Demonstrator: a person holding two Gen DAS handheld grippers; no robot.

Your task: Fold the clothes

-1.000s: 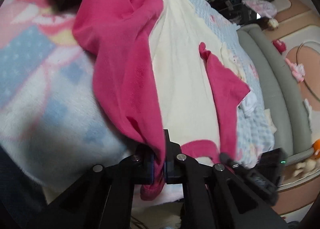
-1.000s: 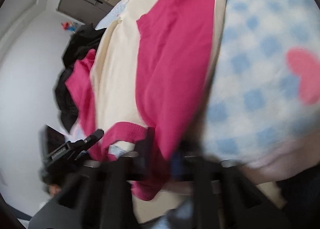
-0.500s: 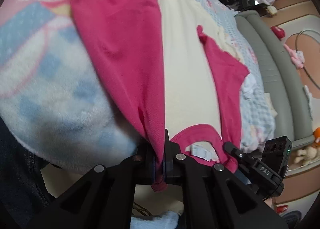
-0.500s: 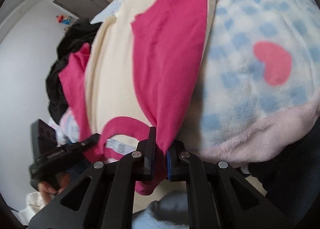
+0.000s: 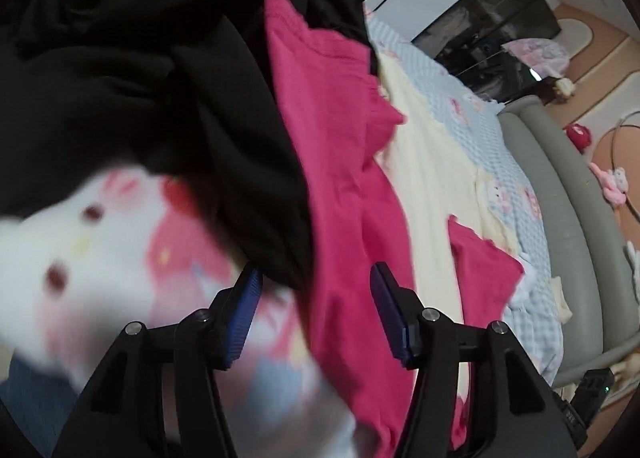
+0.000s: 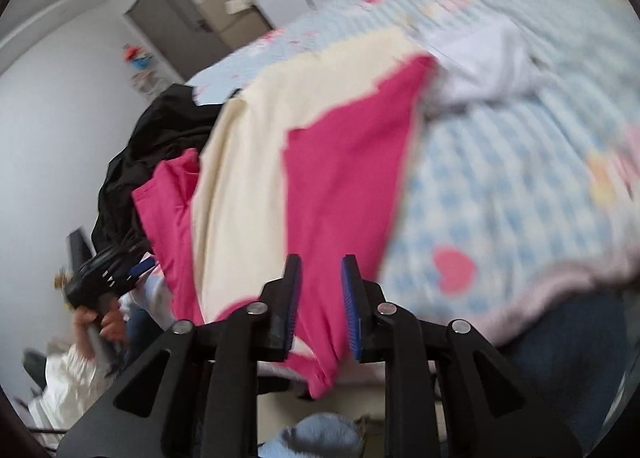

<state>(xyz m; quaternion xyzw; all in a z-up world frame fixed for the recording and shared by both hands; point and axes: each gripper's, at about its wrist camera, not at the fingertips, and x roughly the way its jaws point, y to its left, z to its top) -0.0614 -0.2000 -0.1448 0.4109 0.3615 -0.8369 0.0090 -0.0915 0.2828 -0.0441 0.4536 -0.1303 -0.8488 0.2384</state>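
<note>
A bright pink shirt (image 5: 344, 186) lies spread over a cream cloth (image 5: 432, 178) on the bed, its two sides folded inward. My left gripper (image 5: 315, 270) hovers over the shirt's left fold beside black clothing. Its jaws are opening wide and the pads touch nothing. In the right wrist view the pink shirt (image 6: 344, 178) runs between the pads of my right gripper (image 6: 321, 262). Those jaws are opening too, and the cloth hangs loose between them. The left gripper (image 6: 108, 274) also shows there at the left, held by a hand.
A pile of black clothes (image 5: 140, 78) sits at the shirt's far left. A fluffy blue-checked blanket (image 6: 500, 198) with pink hearts flanks the shirt, and a white garment (image 6: 488, 58) lies beyond. A grey padded bed edge (image 5: 560, 198), a dark cabinet (image 5: 492, 18) and floor toys lie to the right.
Both grippers were shut on the pink shirt's near edge and have let go. The left one swung towards the black pile. The right one rose, showing more of the bed.
</note>
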